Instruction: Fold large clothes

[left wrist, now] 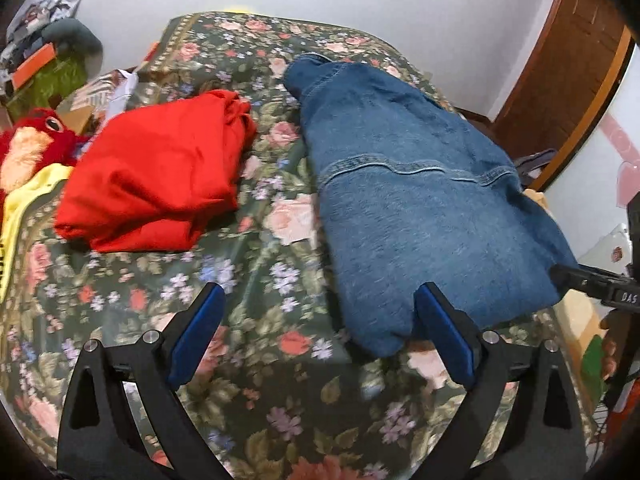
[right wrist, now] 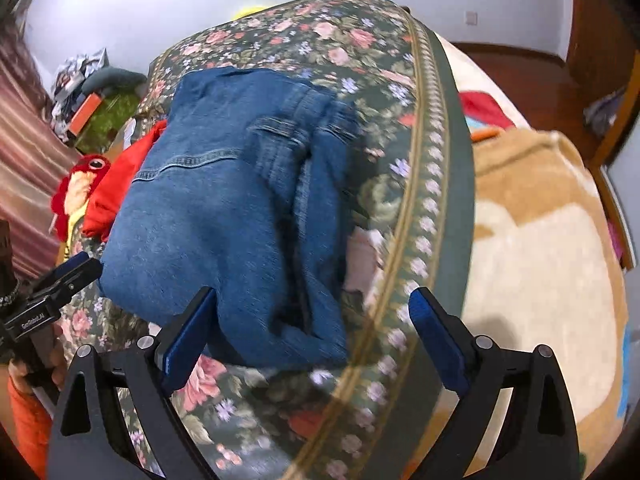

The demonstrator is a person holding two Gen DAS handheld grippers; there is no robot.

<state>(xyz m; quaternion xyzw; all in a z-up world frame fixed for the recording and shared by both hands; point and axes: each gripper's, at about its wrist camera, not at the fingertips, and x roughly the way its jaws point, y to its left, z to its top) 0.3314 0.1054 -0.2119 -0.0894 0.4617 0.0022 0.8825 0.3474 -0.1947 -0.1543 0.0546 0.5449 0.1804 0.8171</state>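
A blue denim garment [left wrist: 420, 208] lies folded on the floral bedspread [left wrist: 256, 280], with a folded red garment [left wrist: 160, 172] to its left. My left gripper [left wrist: 322, 308] is open just above the bedspread, and the denim's near left corner lies between its blue pads beside the right finger [left wrist: 440, 324]. In the right wrist view the denim [right wrist: 208, 220] fills the middle. My right gripper [right wrist: 316, 320] is open over the denim's near right corner, which sits between the pads unpinched. Each gripper shows at the edge of the other's view: the right gripper [left wrist: 592, 288] and the left gripper [right wrist: 72, 272].
A red plush toy [left wrist: 32, 148] and yellow cloth [left wrist: 24, 208] lie at the bed's left. Boxes and clutter [left wrist: 48, 60] are piled at the back left. A beige blanket [right wrist: 540, 260] lies right of the bedspread's border. Wooden furniture [left wrist: 568, 80] stands at the right.
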